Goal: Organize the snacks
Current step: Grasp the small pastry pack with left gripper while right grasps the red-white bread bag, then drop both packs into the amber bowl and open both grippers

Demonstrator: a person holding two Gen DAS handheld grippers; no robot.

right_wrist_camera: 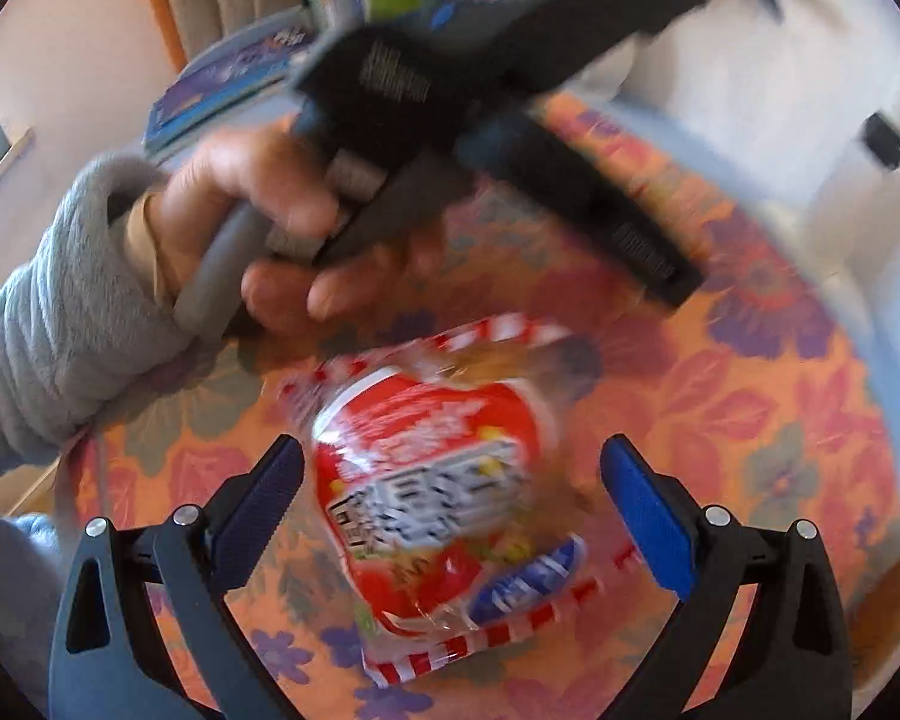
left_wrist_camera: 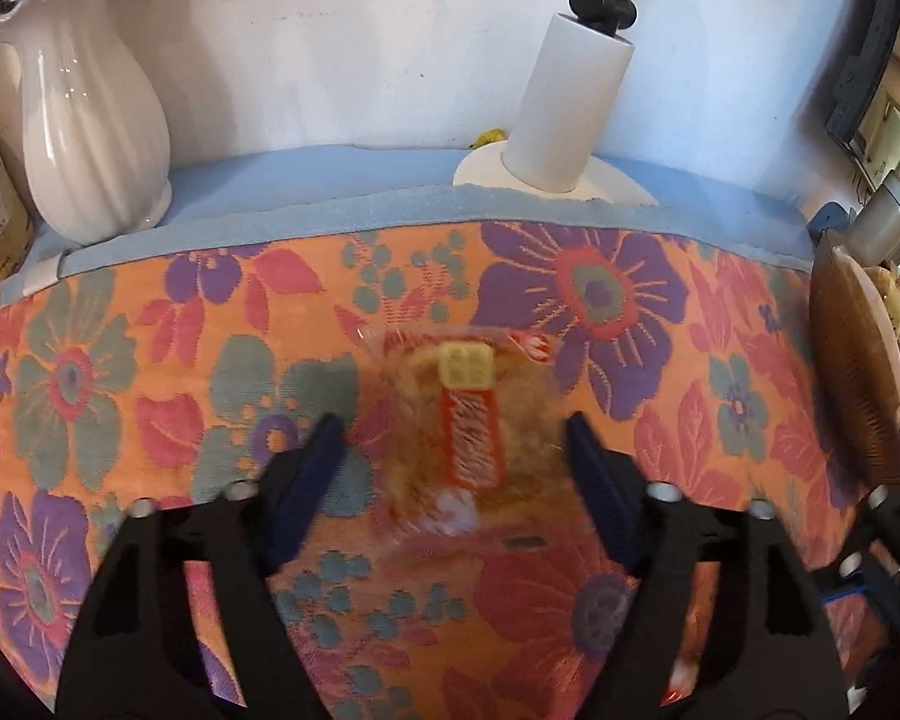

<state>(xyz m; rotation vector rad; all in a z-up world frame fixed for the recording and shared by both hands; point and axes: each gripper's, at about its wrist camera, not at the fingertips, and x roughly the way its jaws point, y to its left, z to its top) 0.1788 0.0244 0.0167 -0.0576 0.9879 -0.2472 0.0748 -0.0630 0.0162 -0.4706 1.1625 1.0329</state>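
Observation:
In the left wrist view a clear snack packet (left_wrist_camera: 468, 420) with an orange label and a yellow biscuit picture lies on the floral tablecloth (left_wrist_camera: 150, 360). My left gripper (left_wrist_camera: 455, 429) is open, with one finger on each side of the packet. In the right wrist view a red snack bag (right_wrist_camera: 438, 498) with red-and-white striped edges lies on the same cloth. My right gripper (right_wrist_camera: 453, 450) is open around it, and the blue pads (right_wrist_camera: 648, 516) stand clear of its sides. Both views are motion-blurred.
A white vase (left_wrist_camera: 90, 120) stands at the back left and a white lamp base (left_wrist_camera: 552, 120) at the back centre. A brown wicker basket (left_wrist_camera: 858, 372) holding packets sits at the right edge. A hand (right_wrist_camera: 270, 228) in a grey sleeve (right_wrist_camera: 42, 330) holds the other gripper's body (right_wrist_camera: 450, 90) above the table.

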